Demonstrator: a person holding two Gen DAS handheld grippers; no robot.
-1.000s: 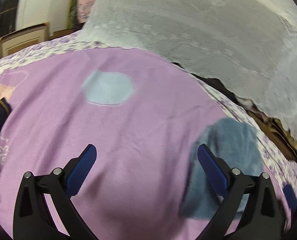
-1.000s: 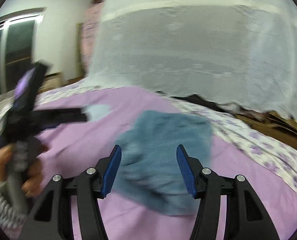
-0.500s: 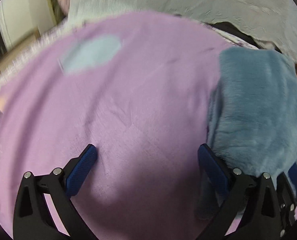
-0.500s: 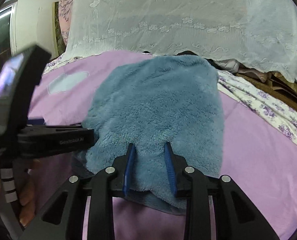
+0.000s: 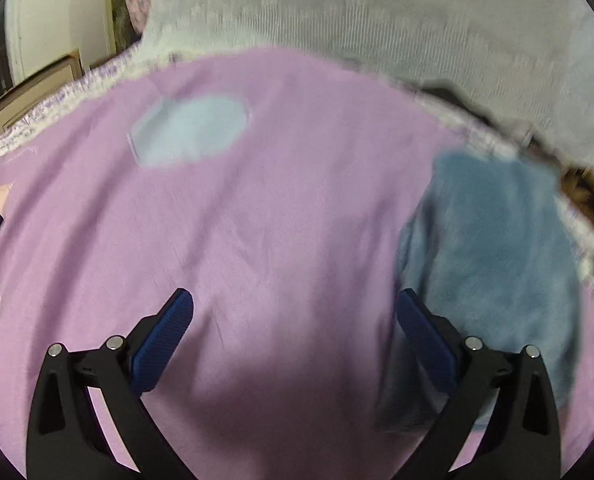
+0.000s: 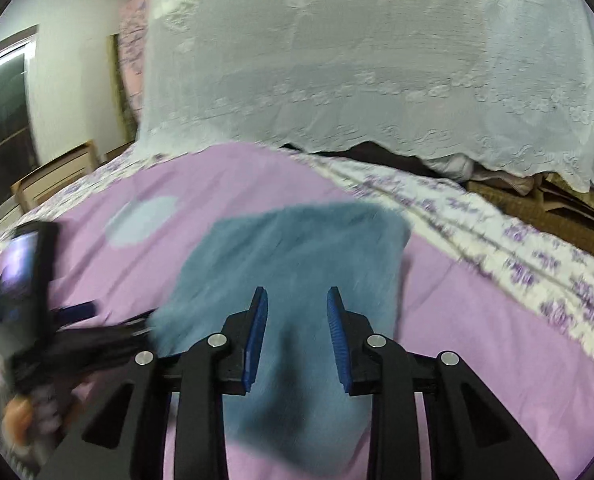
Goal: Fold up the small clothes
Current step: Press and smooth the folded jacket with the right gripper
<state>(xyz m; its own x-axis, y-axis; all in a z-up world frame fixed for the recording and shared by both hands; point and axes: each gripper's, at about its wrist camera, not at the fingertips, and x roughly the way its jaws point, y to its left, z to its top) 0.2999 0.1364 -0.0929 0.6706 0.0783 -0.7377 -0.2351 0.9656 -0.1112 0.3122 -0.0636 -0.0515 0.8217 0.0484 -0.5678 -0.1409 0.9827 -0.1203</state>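
A fluffy blue garment [image 6: 297,256] lies folded on the purple blanket [image 6: 477,328]; in the left wrist view it [image 5: 493,248] lies at the right. My right gripper [image 6: 297,300] hangs over its near part with the jaws partly apart, and I see no cloth pinched between them. My left gripper [image 5: 295,312] is wide open and empty over bare blanket [image 5: 277,220], its right finger beside the garment's left edge. The left gripper also shows at the left of the right wrist view [image 6: 77,312], blurred.
A pale blue patch [image 5: 189,130] is printed on the blanket at the far left. A white lace cover [image 6: 377,60] hangs over bedding at the back. A floral sheet [image 6: 517,248] borders the blanket on the right. A wooden chair [image 6: 53,176] stands beyond the bed's left side.
My right gripper's jaws have widened since half a second ago and it has drawn back above the garment. My left gripper has swung left, so the garment sits further right.
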